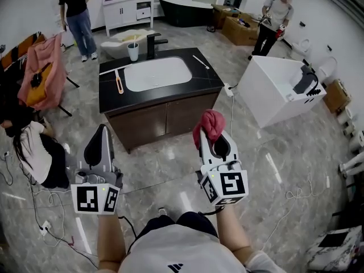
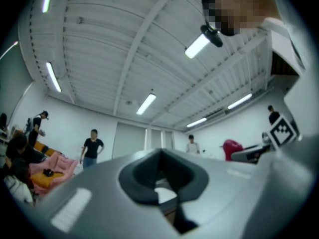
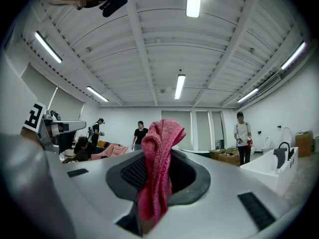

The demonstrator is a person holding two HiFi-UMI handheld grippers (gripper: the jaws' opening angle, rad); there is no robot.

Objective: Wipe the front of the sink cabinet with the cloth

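In the head view the sink cabinet (image 1: 165,118) stands well apart ahead, its front apparently unwiped; the left gripper view shows the left gripper (image 2: 162,156) pressed together, empty; the right gripper view shows the right gripper (image 3: 155,163) pinching the red cloth (image 3: 162,133).

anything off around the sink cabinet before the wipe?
Nothing stands out on the sink cabinet: both doors sit shut and no spill shows. The only clutter nearby is a white plug with its cable on the floor by the right corner. The cloth is bunched in the right tongs, apart from the cabinet.
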